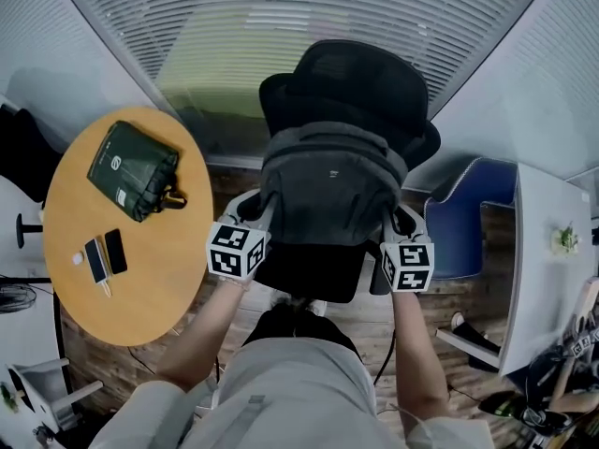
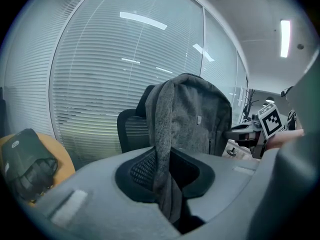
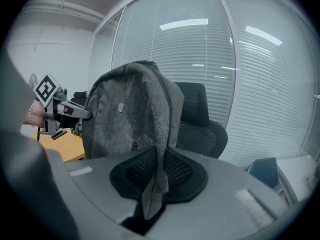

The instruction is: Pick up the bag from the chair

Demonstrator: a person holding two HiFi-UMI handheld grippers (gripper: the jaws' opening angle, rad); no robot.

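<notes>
tightly on the bag (image 1: 332, 181): left hand-held gripper (image 2: 167, 184), right hand-held gripper (image 3: 152, 191)

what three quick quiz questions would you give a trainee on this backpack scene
1. True or false: the left gripper and the right gripper are each shut on the grey backpack.
2. What lies on the round table? A: dark green bag; B: laptop; C: mug.
3. Fill in: the chair behind the backpack is ___ in colour.
Key: 1 true; 2 A; 3 black.
</notes>
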